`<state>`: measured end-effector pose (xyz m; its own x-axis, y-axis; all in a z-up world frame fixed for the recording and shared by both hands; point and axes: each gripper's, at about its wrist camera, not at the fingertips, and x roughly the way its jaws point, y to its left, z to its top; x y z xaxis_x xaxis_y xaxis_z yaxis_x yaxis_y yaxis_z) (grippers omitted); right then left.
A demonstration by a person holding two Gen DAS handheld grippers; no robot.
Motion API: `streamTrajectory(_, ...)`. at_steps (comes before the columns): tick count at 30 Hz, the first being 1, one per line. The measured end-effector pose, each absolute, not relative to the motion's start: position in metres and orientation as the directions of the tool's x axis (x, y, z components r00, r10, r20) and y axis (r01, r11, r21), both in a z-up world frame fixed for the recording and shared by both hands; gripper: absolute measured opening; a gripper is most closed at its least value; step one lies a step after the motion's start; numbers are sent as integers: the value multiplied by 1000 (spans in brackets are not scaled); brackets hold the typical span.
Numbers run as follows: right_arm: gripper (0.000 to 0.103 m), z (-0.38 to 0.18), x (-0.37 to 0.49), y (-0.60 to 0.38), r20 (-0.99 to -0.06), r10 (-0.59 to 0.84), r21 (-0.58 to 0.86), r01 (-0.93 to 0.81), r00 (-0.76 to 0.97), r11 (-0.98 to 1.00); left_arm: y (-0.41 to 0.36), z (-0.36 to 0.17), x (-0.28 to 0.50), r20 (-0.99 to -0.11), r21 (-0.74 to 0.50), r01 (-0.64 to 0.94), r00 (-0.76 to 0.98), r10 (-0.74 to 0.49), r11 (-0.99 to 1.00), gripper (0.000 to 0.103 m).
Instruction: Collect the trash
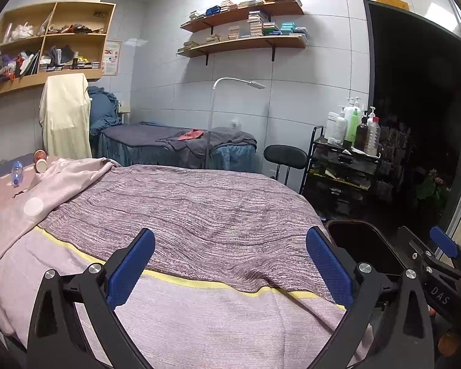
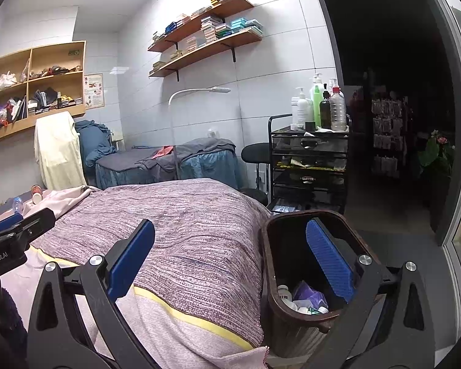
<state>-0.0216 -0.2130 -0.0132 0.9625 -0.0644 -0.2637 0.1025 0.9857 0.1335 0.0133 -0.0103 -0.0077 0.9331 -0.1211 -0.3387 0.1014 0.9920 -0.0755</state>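
Hovering, left gripper [image 1: 230, 264]: jaws wide, empty, above the bed [image 1: 184, 203].
Right gripper [image 2: 230, 264]: wide, empty, over the trash bin [image 2: 269, 276].
Bin contents: wrappers, bottles.

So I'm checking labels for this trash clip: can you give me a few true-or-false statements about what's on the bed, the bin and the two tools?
1. Both tools, the left tool and the right tool, are open and hold nothing. True.
2. The trash bin beside the bed is empty. False: it already has trash in it, including something purple and small containers.
3. A clear plastic bottle lies at the far left end of the bed. True.
4. Two paper cups stand upright on the floor. False: they lie tipped on the bed near the bottle.
5. The right tool hangs over the bin's side of the bed. True.
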Motion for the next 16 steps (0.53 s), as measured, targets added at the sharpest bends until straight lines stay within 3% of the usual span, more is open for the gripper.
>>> streamTrajectory(16,97,-18,-20,-206,-293,-51,138,95,955,986,-8,-12,17,-376,-77,86,920,-109,993,97)
